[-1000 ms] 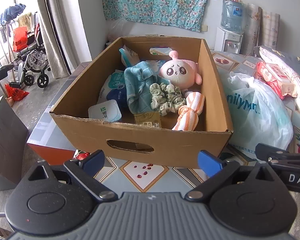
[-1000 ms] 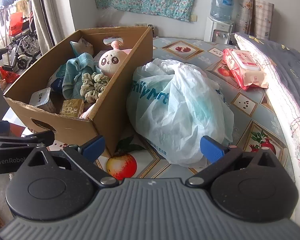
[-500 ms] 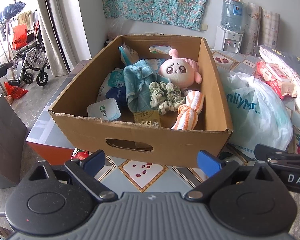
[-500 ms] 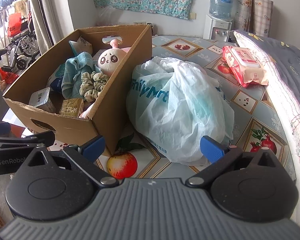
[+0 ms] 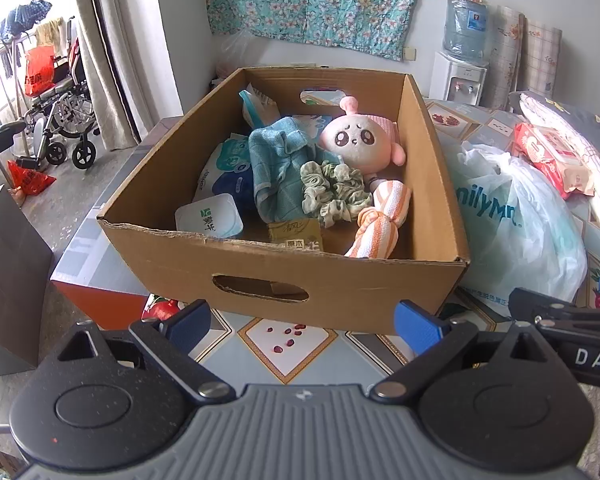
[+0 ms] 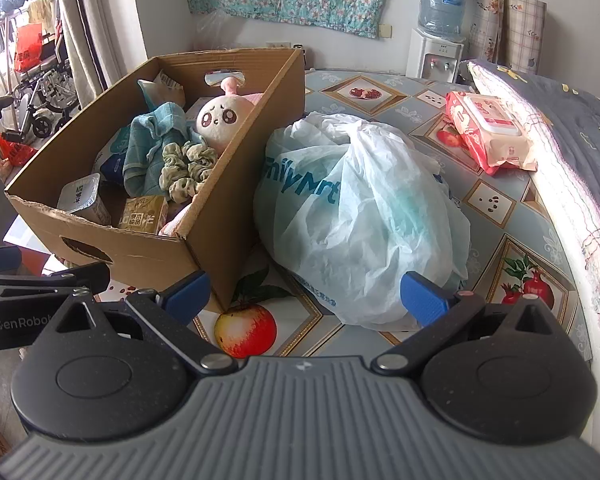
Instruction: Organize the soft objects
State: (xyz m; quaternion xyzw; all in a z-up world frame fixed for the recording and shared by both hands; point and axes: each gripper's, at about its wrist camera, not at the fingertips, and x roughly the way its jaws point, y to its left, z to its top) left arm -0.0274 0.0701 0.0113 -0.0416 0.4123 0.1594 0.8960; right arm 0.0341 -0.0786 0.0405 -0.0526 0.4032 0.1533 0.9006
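We're hovering both tools short of the cardboard box (image 5: 300, 276), nothing in either one. The left gripper (image 5: 302, 324) is facing the box's near wall with its fingers spread wide and empty; the right gripper (image 6: 304, 294) is sitting over the gap between the box corner and the white plastic bag (image 6: 360, 216), fingers likewise wide apart and empty.

We're seeing the soft things lying inside the box: pink plush doll (image 5: 358, 140) toward the back right, teal towel (image 5: 278, 164) in the middle, green scrunchie (image 5: 334, 192) leaning on the towel in front of the doll, orange striped cloth (image 5: 380, 222) propped against the right wall. Harder stuff is mixed in with them: yogurt cup (image 5: 210, 218), small drink carton (image 5: 296, 236), tissue packs (image 5: 226, 172) under the towel.

We're reading it two ways: soft items already gathered into the box, or a mixed box awaiting sorting, with the bag beside it as the other container. One moment isn't settling which.

Wet wipes pack (image 6: 488, 130) is lying well apart on the patterned table (image 6: 496, 200).
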